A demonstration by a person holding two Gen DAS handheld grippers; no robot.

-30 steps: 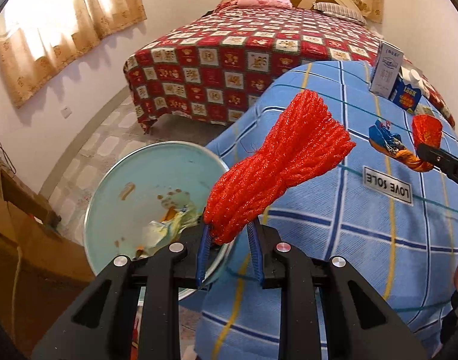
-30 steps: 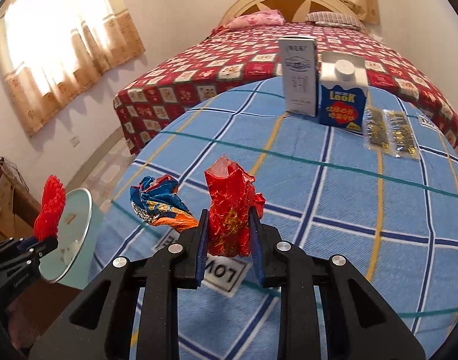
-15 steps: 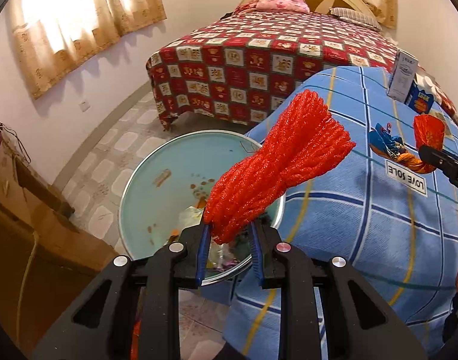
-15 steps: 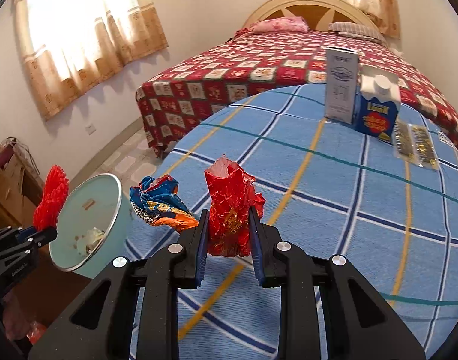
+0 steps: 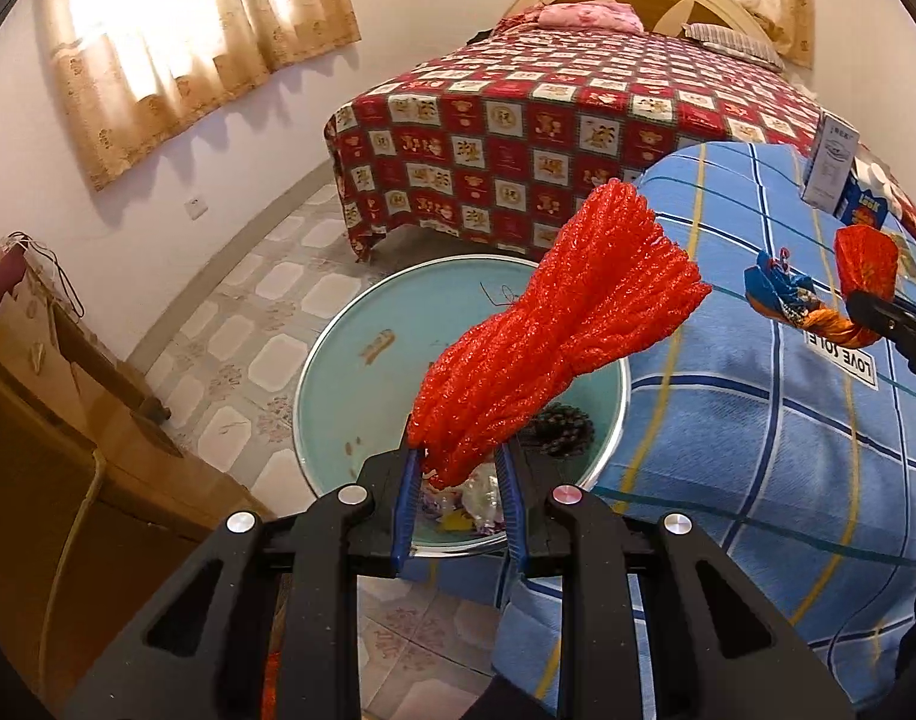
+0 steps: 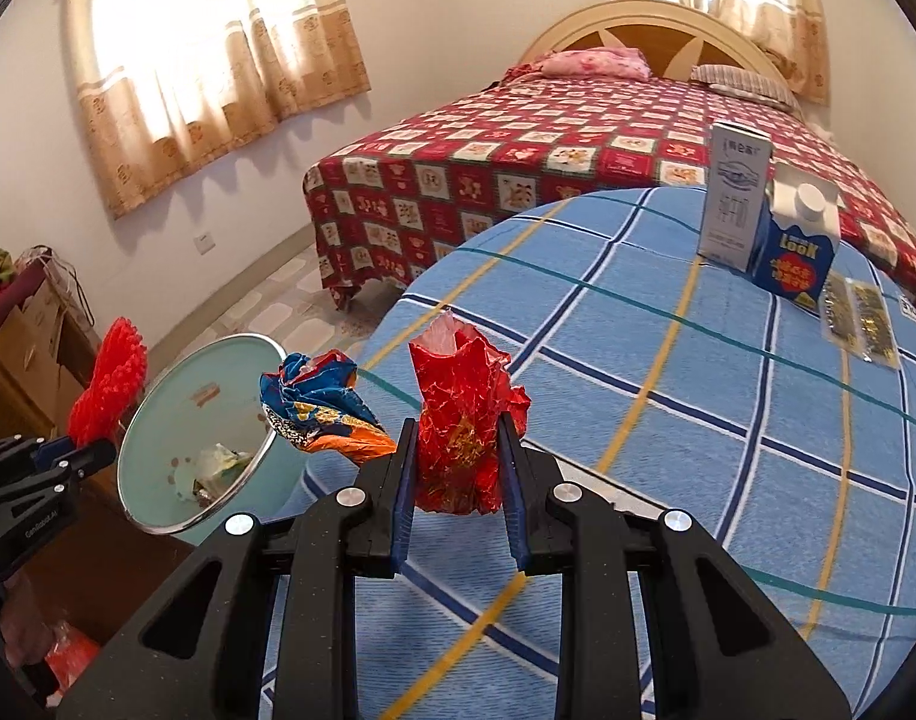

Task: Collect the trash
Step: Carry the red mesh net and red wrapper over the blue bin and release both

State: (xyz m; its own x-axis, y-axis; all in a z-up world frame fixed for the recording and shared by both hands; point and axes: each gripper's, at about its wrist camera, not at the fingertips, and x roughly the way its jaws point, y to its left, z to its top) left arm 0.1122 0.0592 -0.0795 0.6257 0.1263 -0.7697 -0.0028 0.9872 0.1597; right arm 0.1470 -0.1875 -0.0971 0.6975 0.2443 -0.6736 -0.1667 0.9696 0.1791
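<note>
My left gripper [image 5: 458, 474] is shut on a bunched red mesh net [image 5: 553, 330], held over the open mouth of a pale teal bin [image 5: 362, 372] that stands on the floor beside the table. Some trash lies at the bin's bottom. My right gripper [image 6: 458, 462] is shut on a crumpled red wrapper [image 6: 463, 414], above the blue checked tablecloth [image 6: 667, 420]. A crumpled blue and orange wrapper [image 6: 320, 402] sticks out to its left; whether the pads pinch it too is hidden. In the right wrist view the bin [image 6: 182, 420] and the left gripper [image 6: 68, 456] show at the left.
A white carton [image 6: 733, 204], a blue milk carton [image 6: 793, 246] and two flat sachets [image 6: 853, 318] stand at the table's far side. A bed with a red patterned cover [image 5: 547, 120] lies beyond. Cardboard boxes [image 5: 56, 420] sit left of the bin on the tiled floor.
Both grippers moved left with their loads. The bin slid from the left toward the middle under the red net, and the table's edge shifted right in both views.
</note>
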